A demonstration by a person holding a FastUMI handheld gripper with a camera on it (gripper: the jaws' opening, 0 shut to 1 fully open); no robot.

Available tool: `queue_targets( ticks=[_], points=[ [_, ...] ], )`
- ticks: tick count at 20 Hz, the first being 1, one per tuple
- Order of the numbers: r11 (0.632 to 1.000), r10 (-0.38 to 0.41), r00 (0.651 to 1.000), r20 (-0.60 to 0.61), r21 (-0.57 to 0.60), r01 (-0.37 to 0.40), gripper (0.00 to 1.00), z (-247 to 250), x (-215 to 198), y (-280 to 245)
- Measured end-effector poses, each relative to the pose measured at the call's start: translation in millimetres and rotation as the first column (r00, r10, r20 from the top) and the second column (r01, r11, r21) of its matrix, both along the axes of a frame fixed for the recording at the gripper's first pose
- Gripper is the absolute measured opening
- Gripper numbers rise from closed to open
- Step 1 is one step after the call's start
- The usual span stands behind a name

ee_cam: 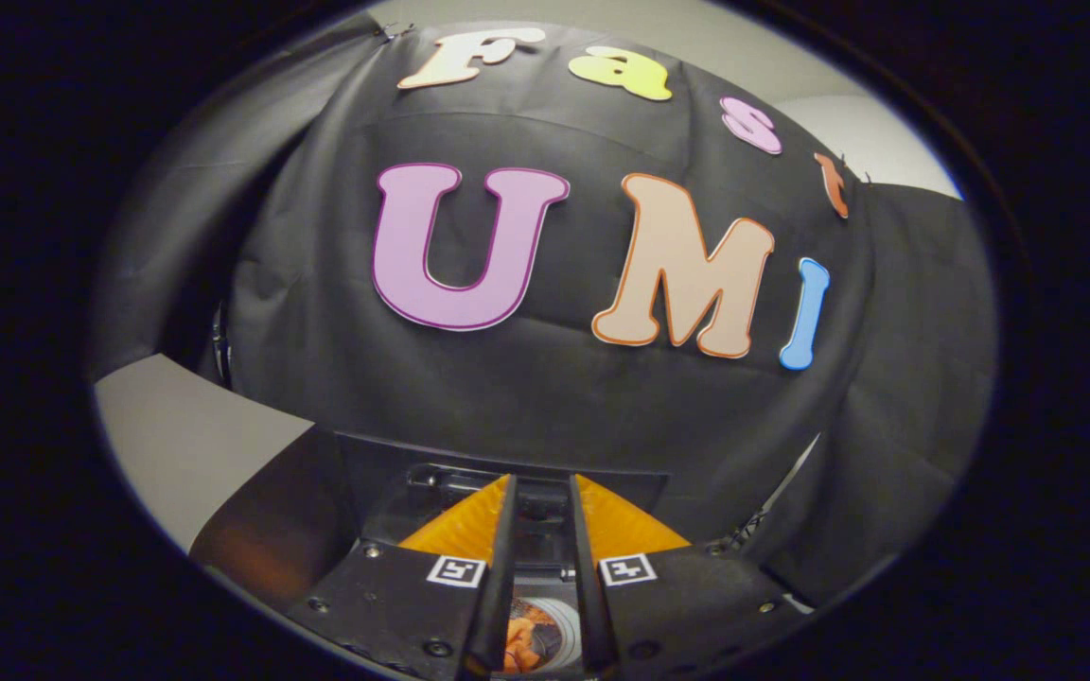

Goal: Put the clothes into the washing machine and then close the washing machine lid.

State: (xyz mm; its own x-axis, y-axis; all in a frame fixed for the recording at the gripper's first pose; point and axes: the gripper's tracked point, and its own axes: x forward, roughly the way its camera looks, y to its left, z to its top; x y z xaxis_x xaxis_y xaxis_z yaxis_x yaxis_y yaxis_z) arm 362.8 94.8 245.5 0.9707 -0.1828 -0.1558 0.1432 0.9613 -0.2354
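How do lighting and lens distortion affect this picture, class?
Gripper view: the fisheye lens bows the black cloth wall outward; light is dim and even, with a faint warm reflection on the dark glossy panel beside the gripper; its fingers stand narrowly apart, holding nothing, and look slightly soft.

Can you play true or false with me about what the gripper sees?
1. The gripper is squeezing a piece of clothing. False: its fingers stand a little apart, with nothing pinched between them.
2. A black cloth wall hangs beyond the fingers. True.
3. Something orange peeks through the gap between the fingers, low down. True; it is too small to tell what it is.
4. A person's hand reaches in just ahead of the fingers. False: just ahead is a dark panel, then the cloth wall.
5. A pale surface lies beside the dark panel. True.
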Motion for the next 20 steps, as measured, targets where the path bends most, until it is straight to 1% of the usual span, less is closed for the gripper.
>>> queue_targets(
  ticks=[1,5,8,9,12,16,20],
  points=[
    [1.0,-0.001,1.0,-0.003,0.002,0.001,0.31,-2.3,3.6,0.0],
    [1.0,0.01,1.0,-0.01,0.028,-0.01,0.6,-7.4,23.1,5.0],
    [0.998,0.013,1.0,-0.009,0.061,-0.013,0.81,-12.3,45.0,7.7],
    [0.997,0.016,1.0,-0.011,0.071,-0.015,0.89,-12.7,53.3,9.3],
    [0.995,0.025,1.0,-0.004,0.095,-0.025,0.96,-14.6,79.5,14.2],
    [0.99,-0.001,1.0,-0.02,0.141,0.003,0.97,-26.1,115.5,8.9],
    [0.987,-0.022,0.996,-0.084,0.154,0.034,0.98,-47.6,130.1,4.4]
  ],
)
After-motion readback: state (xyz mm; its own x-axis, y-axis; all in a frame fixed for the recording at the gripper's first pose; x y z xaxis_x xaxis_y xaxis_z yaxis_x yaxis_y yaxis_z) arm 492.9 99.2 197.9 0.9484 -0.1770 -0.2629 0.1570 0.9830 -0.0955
